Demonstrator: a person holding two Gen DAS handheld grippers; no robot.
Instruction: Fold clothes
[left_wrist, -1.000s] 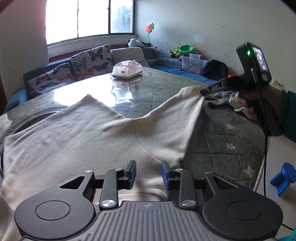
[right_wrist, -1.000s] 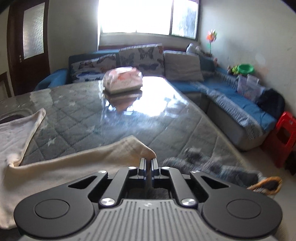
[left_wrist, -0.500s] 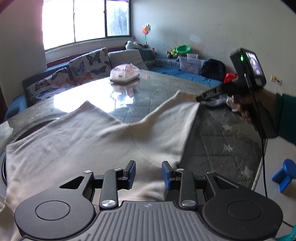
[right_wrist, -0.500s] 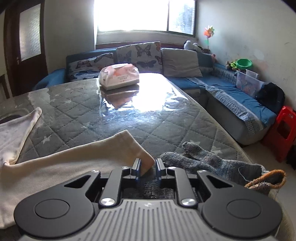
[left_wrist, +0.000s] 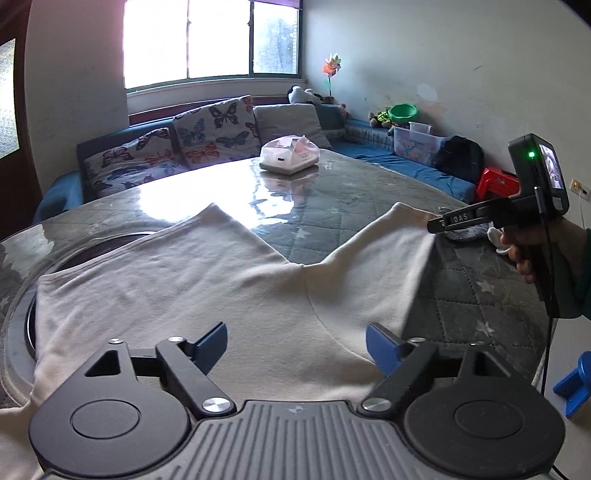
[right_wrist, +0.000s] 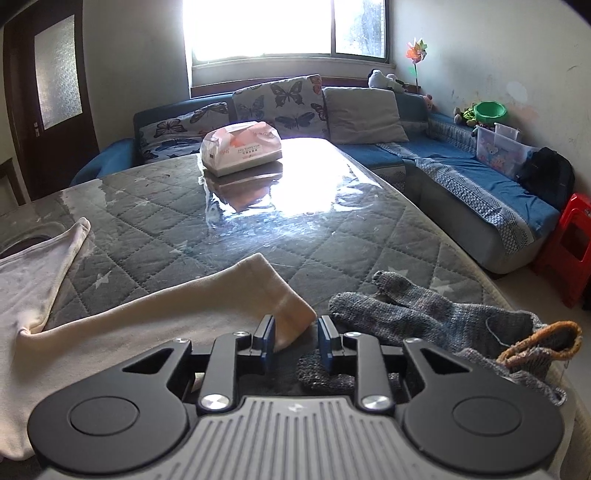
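A cream long-sleeved garment (left_wrist: 207, 280) lies spread flat on the quilted grey table (left_wrist: 354, 206), its two sleeves reaching away from me. My left gripper (left_wrist: 295, 341) hovers low over the near part of the garment. Its blue jaws are opening wide, and only the flat cloth shows between them, untouched by the pads. My right gripper (right_wrist: 295, 334) sits at the right sleeve's cuff (right_wrist: 280, 299). Its jaws are opening too, with the cuff corner lying loose between them. The left wrist view shows the right gripper (left_wrist: 436, 223) held by a hand at that cuff.
Grey knit gloves (right_wrist: 413, 314) lie just right of the cuff near the table's right edge. A tissue pack (right_wrist: 240, 147) stands at the far middle. A sofa (right_wrist: 461, 184) runs behind and to the right, with a red stool (right_wrist: 569, 243) and a blue stool (left_wrist: 576, 384) on the floor.
My left jaws have spread from a narrow gap to wide open. My right jaws, shut on the sleeve cuff before, have parted, and the cuff now lies slack on the table.
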